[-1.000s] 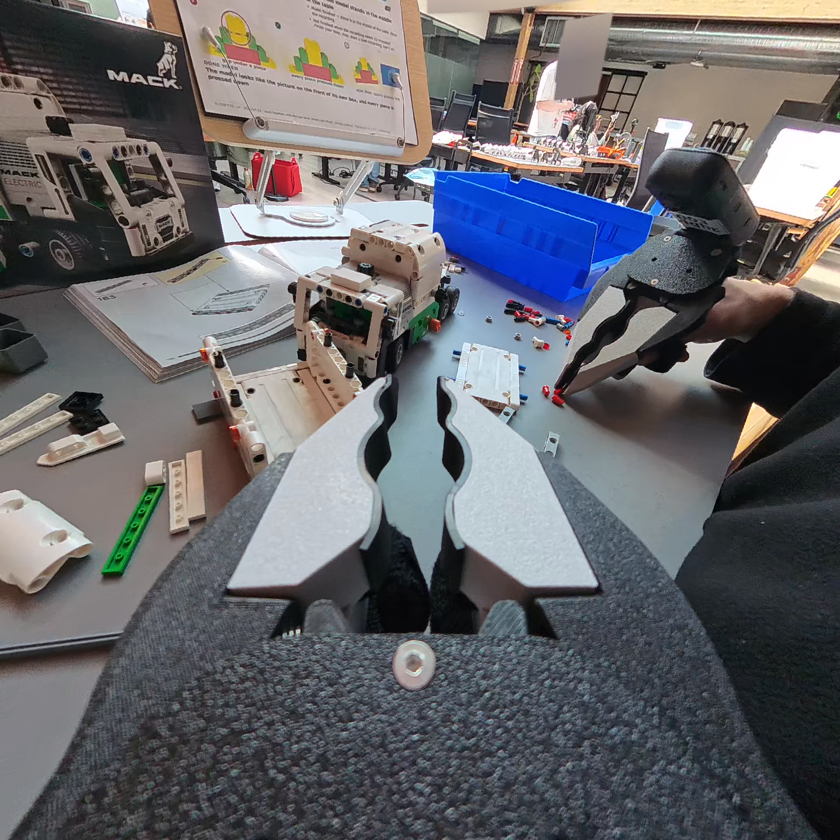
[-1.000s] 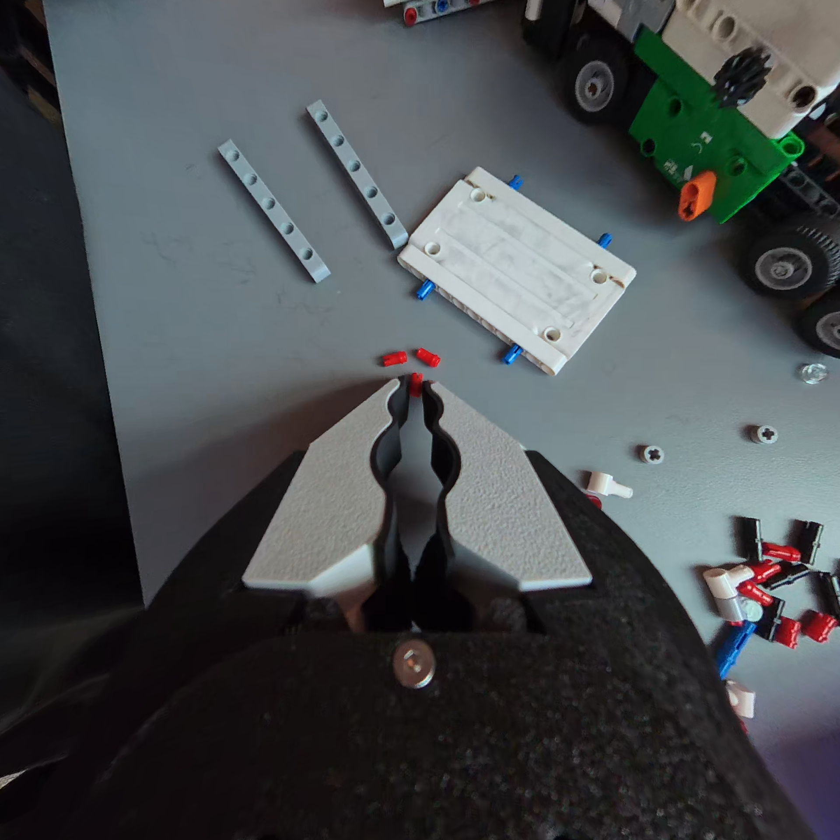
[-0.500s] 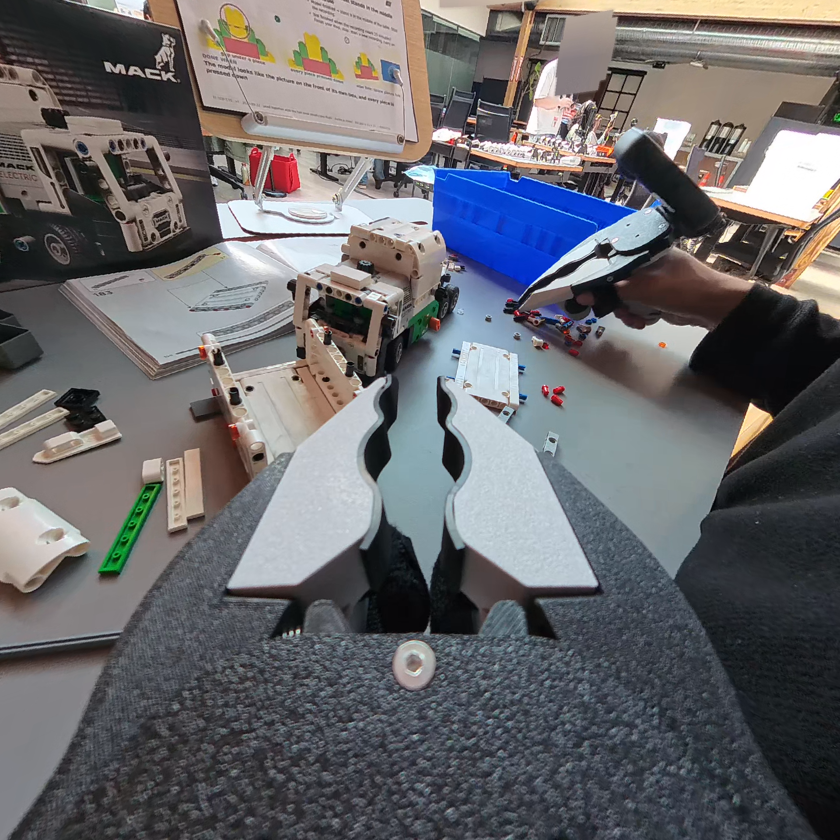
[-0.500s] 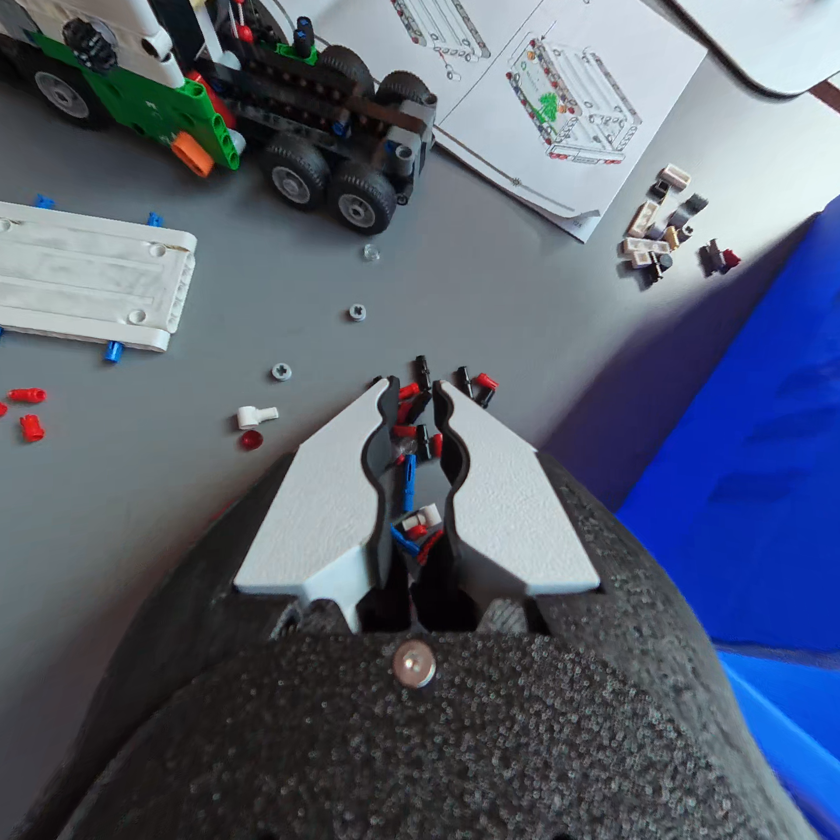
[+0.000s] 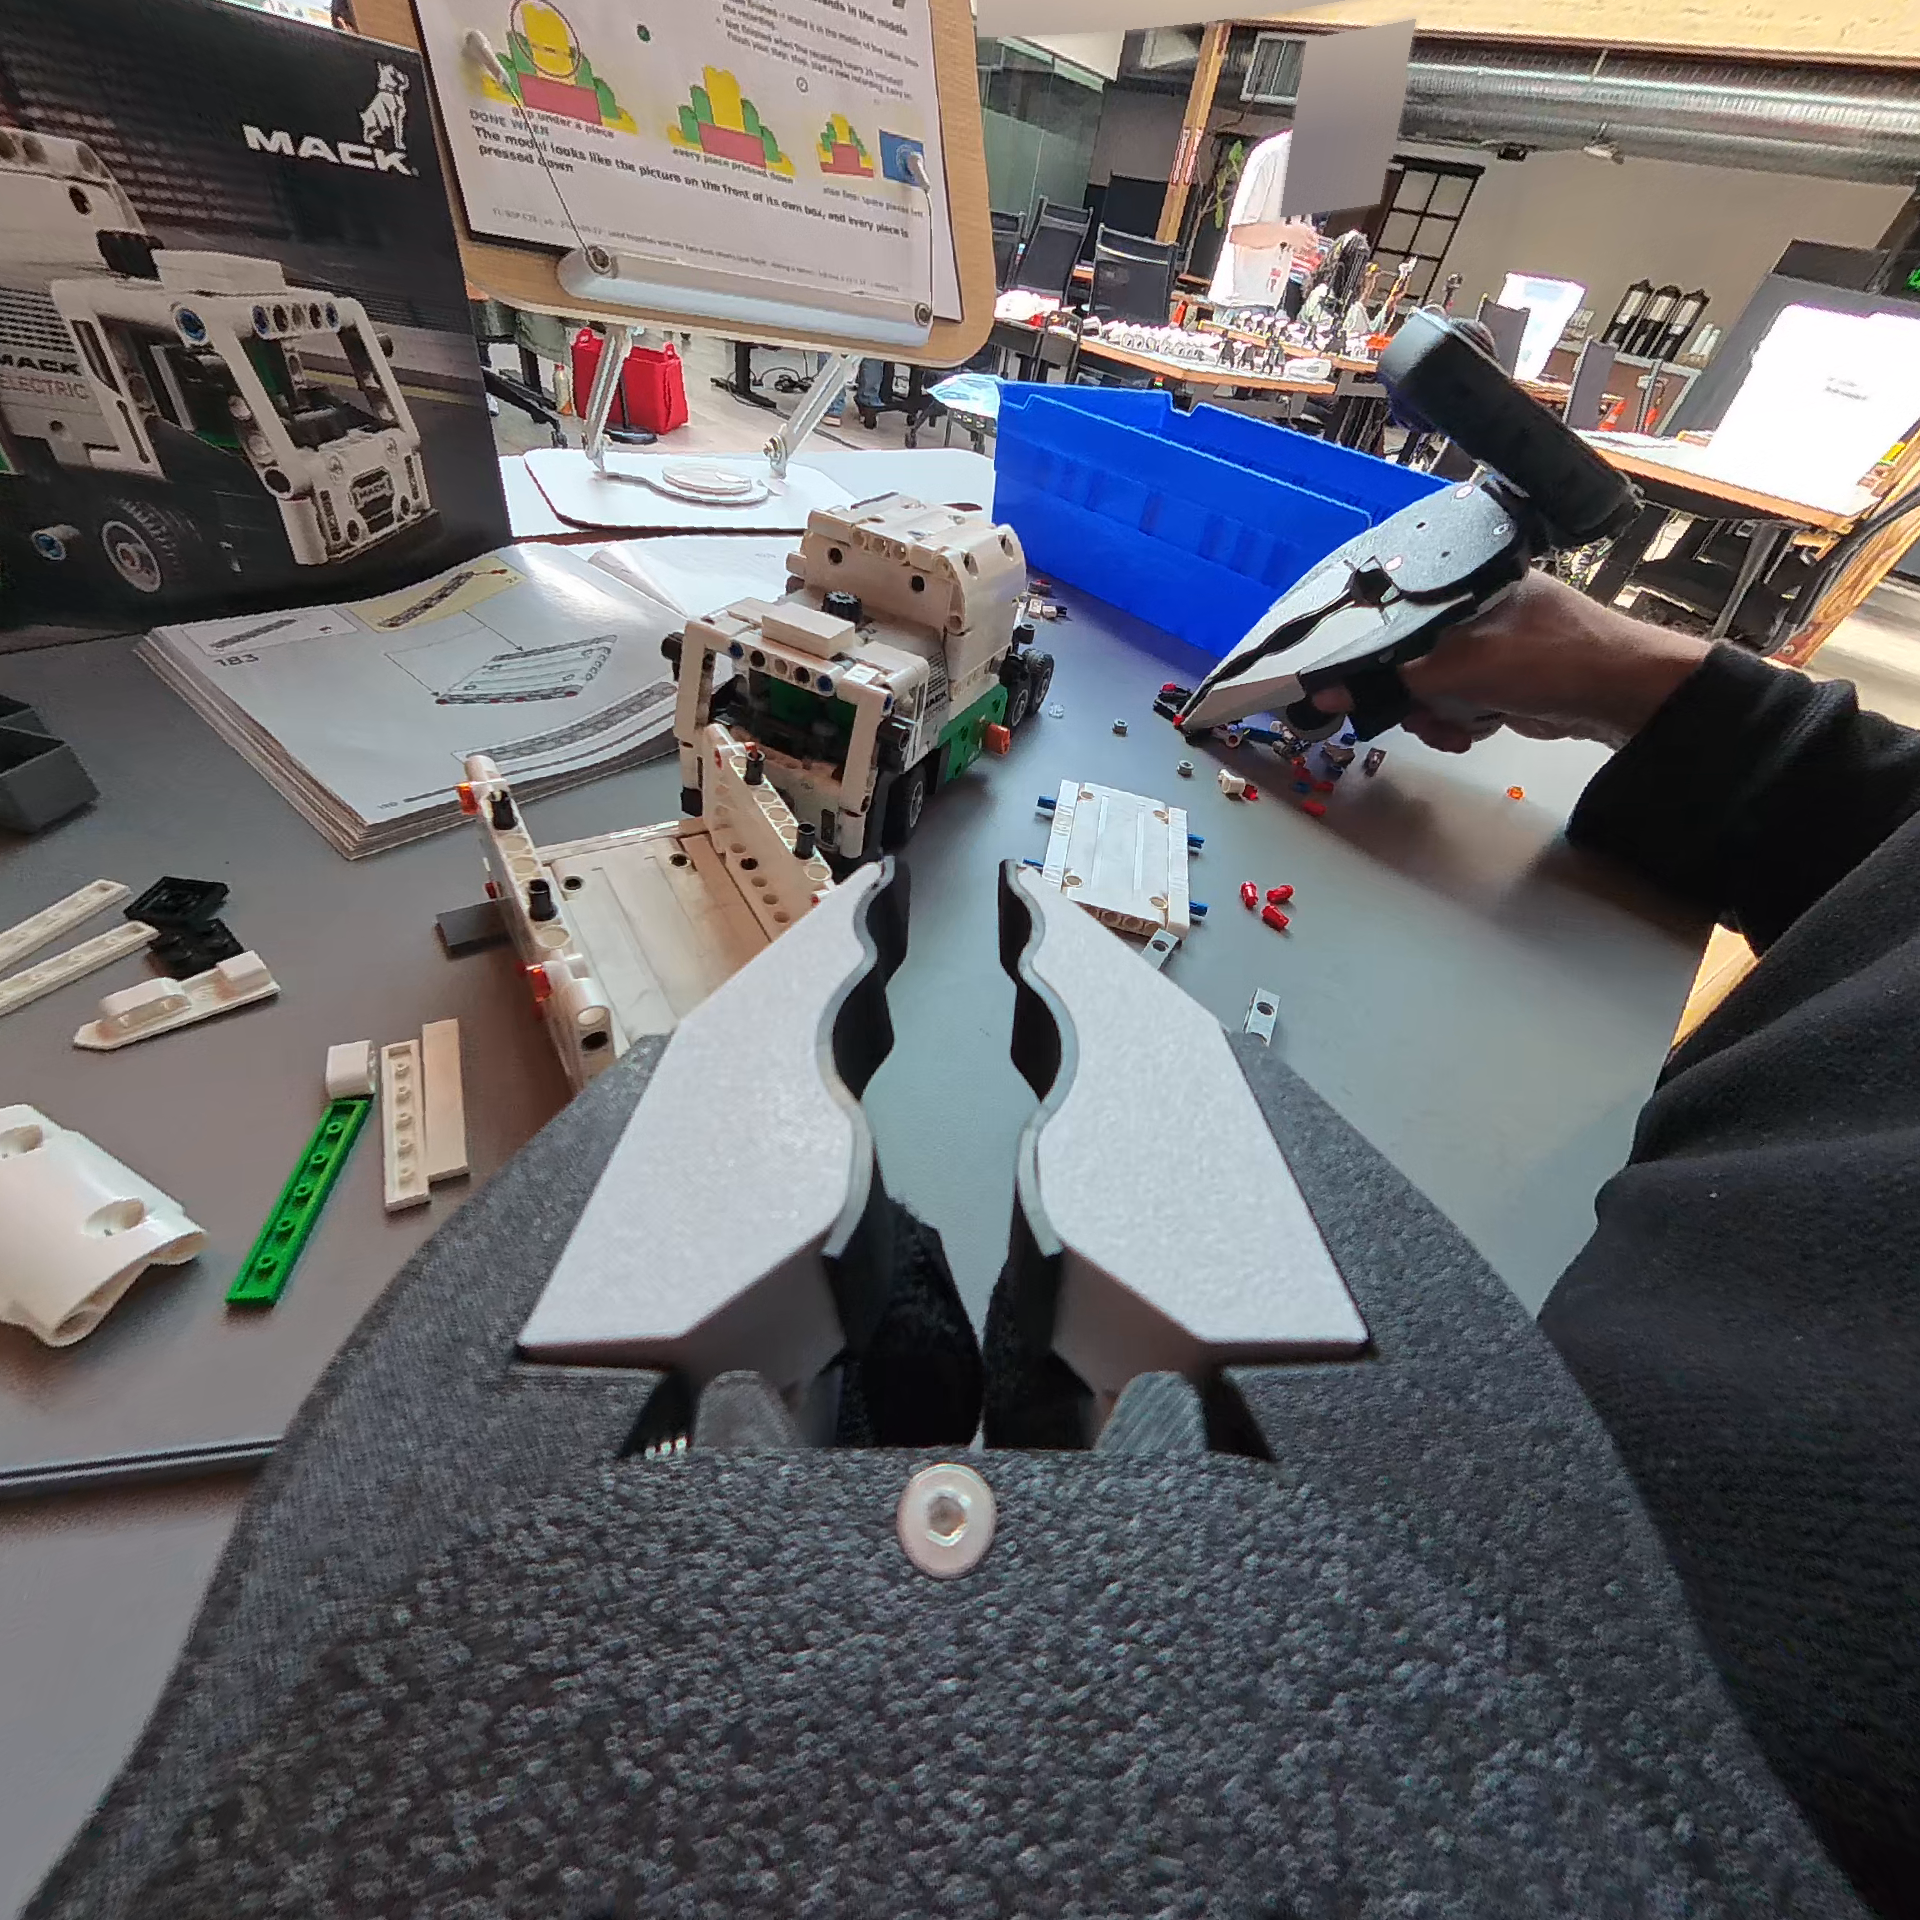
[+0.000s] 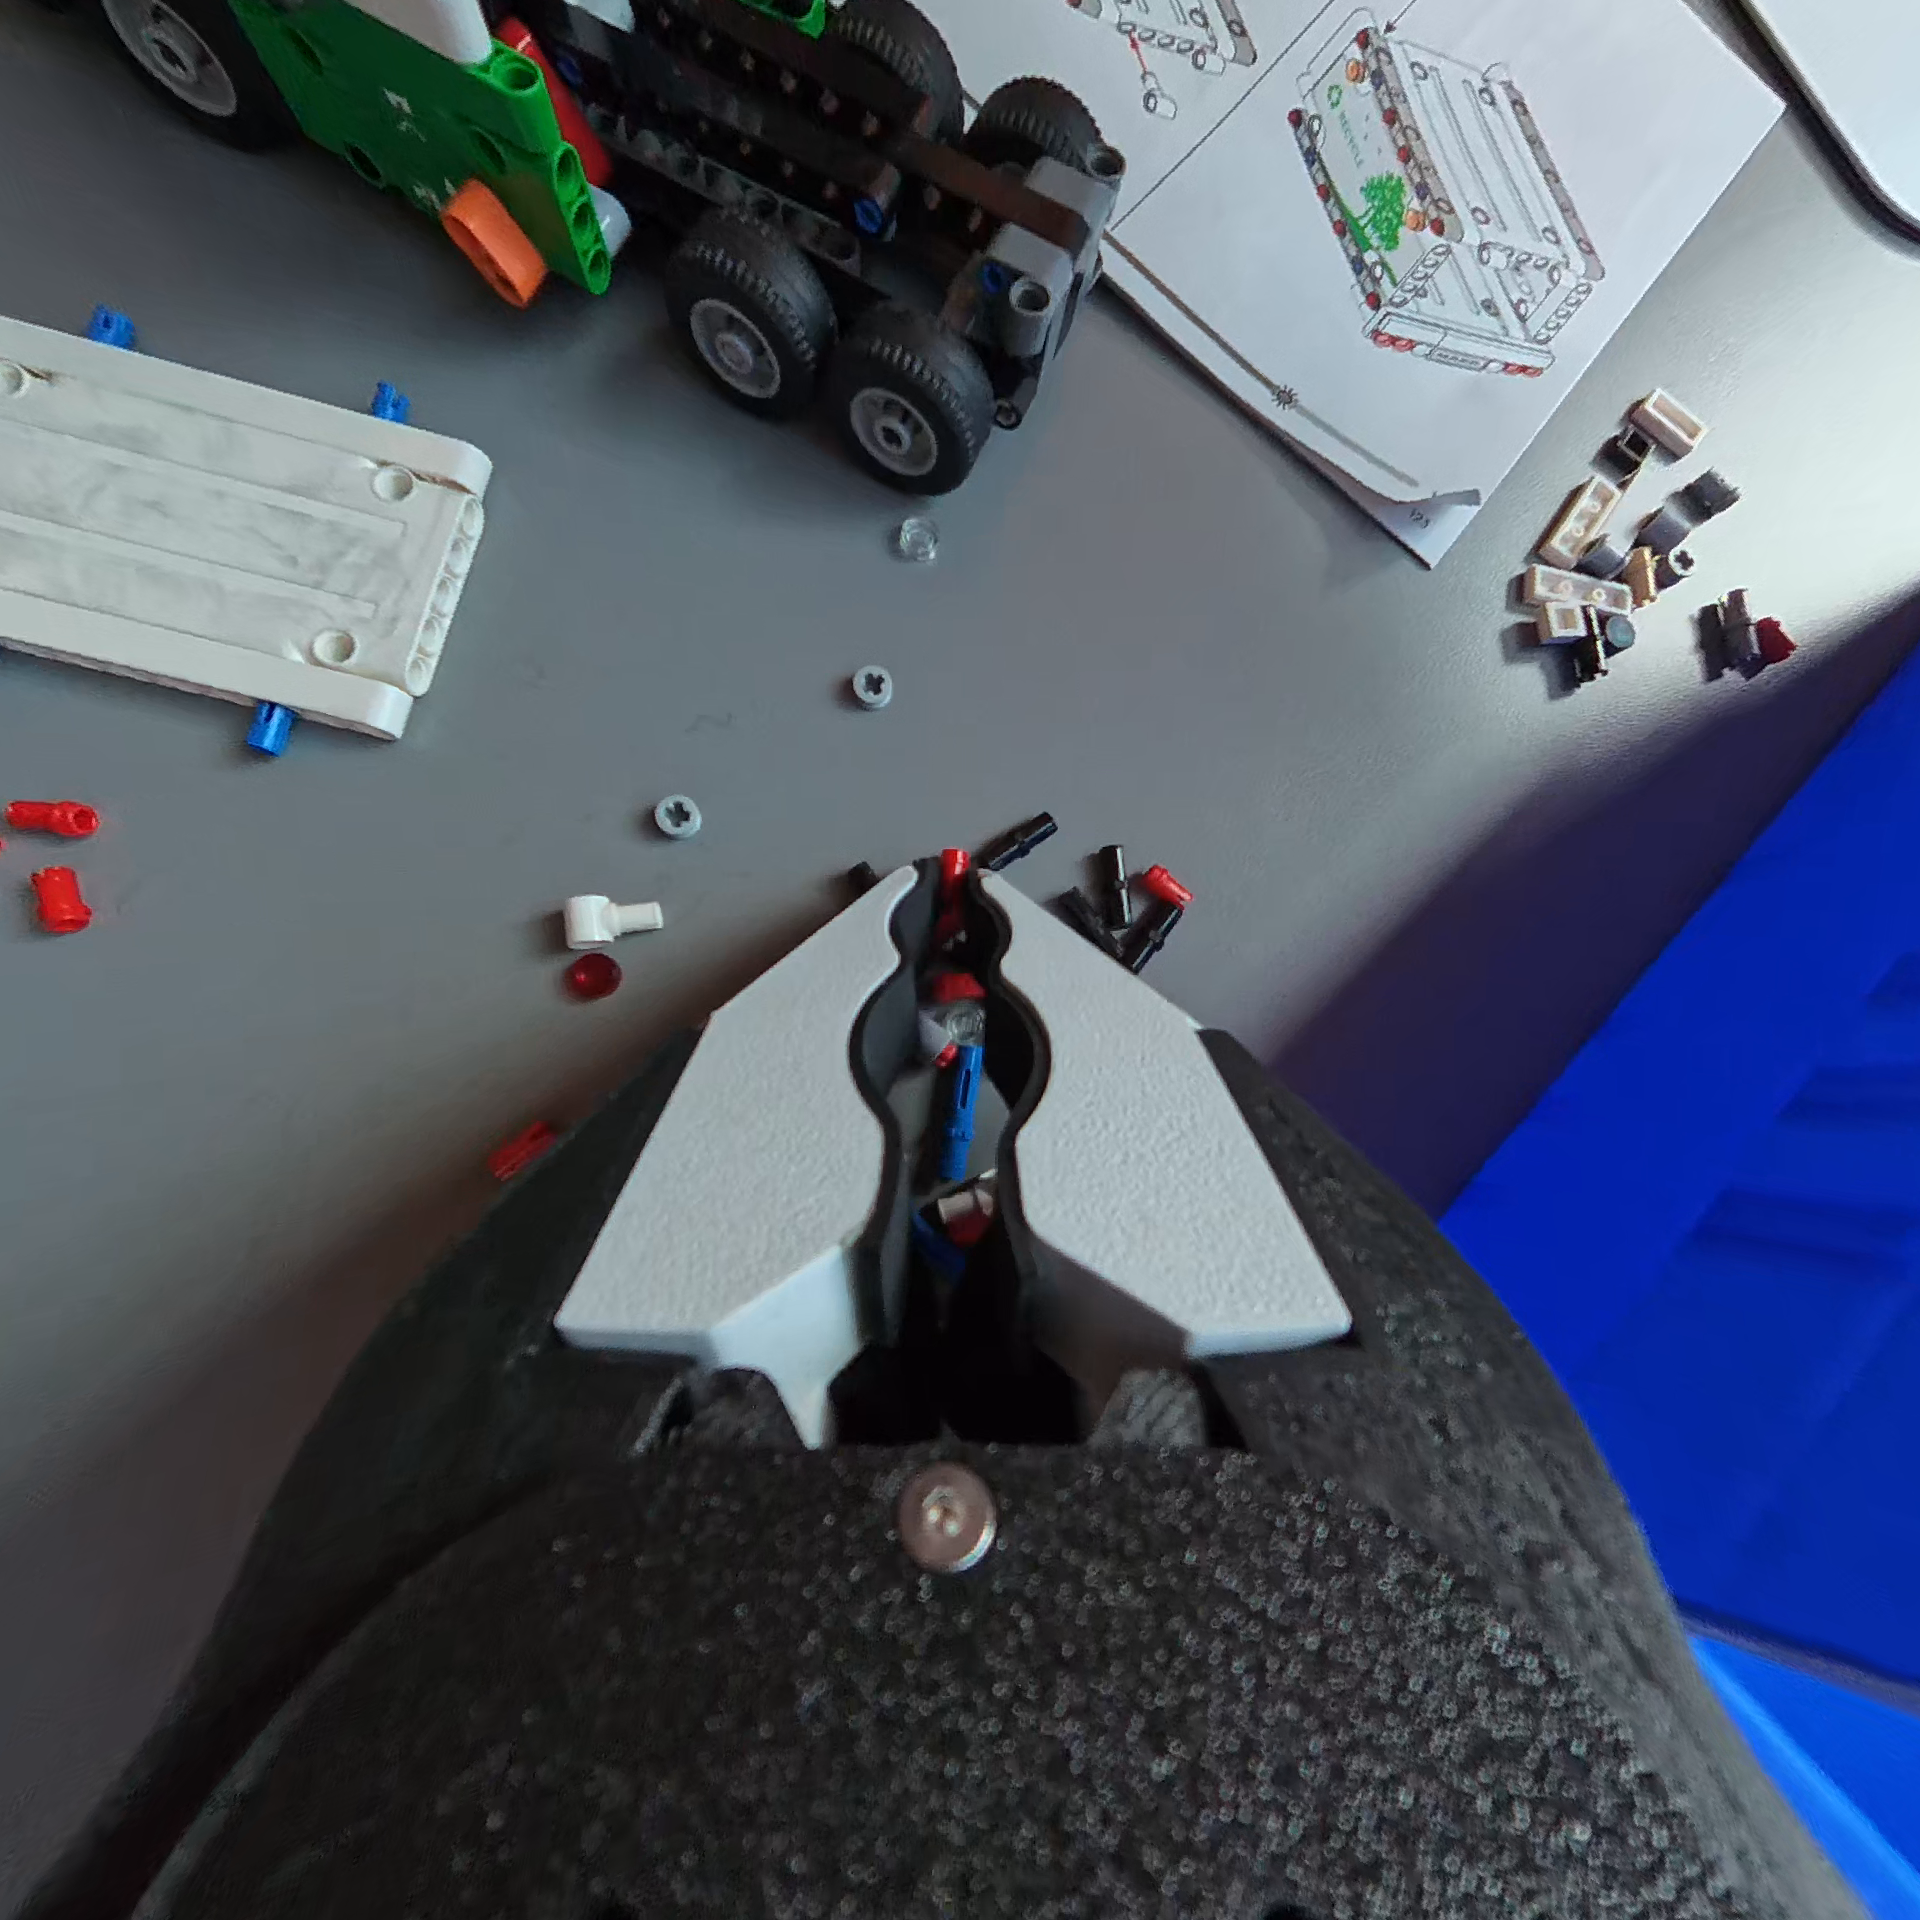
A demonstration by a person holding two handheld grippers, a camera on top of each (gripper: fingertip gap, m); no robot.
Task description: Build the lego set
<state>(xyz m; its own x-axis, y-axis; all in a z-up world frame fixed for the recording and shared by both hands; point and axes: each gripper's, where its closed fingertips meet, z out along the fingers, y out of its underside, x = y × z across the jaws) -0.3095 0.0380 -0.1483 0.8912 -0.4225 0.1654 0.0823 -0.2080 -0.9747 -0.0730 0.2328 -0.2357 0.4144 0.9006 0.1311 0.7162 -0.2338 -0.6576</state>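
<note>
Lego truck (image 5: 862, 675) half-built on the grey table (image 5: 1403, 1060), just beyond the left claw's tips.

The left claw (image 5: 948, 883) hovers with a narrow gap between its fingers, holding nothing. A white panel (image 5: 1117, 868) with blue pins lies just right of its tips, three loose red pins beside that. Farther off to the right, the right claw (image 6: 948, 871) is closed on a small red pin (image 6: 951, 864), its tips down in a pile of small parts. A blue bin (image 5: 1195, 520) stands behind.

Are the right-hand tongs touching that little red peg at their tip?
Touching. In the right wrist view, the right tongs have nearly closed, with the red peg pinched between the tips, no gap either side.
</note>
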